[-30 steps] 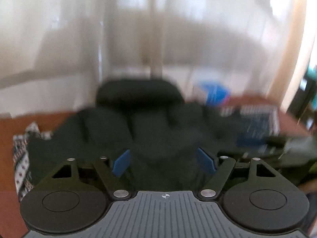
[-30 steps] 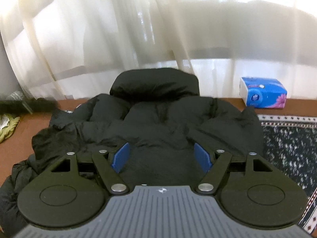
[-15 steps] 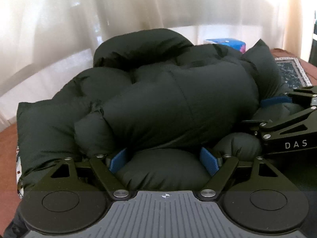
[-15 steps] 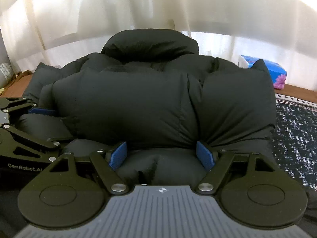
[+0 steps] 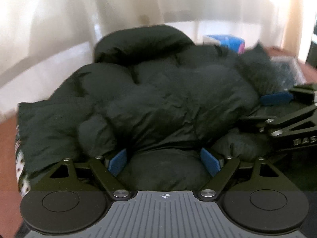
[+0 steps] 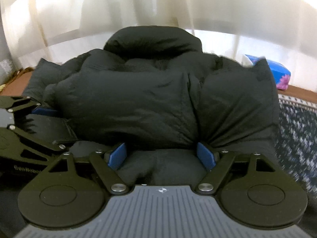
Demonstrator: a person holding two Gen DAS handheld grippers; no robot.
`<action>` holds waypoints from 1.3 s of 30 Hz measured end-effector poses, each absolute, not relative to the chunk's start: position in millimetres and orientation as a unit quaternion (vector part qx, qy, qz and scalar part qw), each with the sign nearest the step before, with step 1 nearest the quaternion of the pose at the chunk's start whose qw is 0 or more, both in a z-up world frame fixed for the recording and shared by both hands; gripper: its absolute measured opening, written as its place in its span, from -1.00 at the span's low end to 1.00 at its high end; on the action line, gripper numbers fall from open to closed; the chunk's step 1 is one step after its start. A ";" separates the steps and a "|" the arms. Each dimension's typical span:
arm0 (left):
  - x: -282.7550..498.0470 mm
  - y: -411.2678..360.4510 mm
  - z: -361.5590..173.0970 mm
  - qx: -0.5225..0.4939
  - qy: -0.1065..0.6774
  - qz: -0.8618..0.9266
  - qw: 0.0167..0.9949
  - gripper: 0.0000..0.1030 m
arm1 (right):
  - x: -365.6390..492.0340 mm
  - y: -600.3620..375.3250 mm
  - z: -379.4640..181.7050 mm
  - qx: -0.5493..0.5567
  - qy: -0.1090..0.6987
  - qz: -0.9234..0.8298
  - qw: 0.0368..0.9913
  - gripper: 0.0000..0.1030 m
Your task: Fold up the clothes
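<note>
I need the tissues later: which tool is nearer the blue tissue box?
Right. The right tool is on the jacket's side toward the tissue box; the left tool is farther.

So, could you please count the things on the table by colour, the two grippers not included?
Black: 1, the puffer jacket
Blue: 1, the tissue box
Dark with white specks: 1, the patterned cloth
White with dark pattern: 1, the cloth under the jacket's left edge
Total: 4
</note>
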State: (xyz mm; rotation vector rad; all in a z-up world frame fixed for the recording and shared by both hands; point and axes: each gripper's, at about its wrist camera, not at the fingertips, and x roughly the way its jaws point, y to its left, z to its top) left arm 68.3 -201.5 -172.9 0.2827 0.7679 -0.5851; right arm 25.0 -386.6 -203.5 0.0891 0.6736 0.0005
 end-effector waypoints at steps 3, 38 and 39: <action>49.5 -147.2 -132.7 0.081 0.346 -0.250 0.901 1.00 | -2.8 -398.9 -162.5 0.059 0.295 0.036 0.953 0.71; -50.5 -0.1 -187.9 -0.045 0.514 -0.215 0.829 -0.72 | -174.5 -485.7 -206.2 0.334 0.441 0.035 0.832 -0.70; -50.5 0.7 -189.7 -0.047 0.517 -0.213 0.828 -0.70 | -176.5 -487.7 -204.4 0.342 0.437 0.035 0.831 -0.70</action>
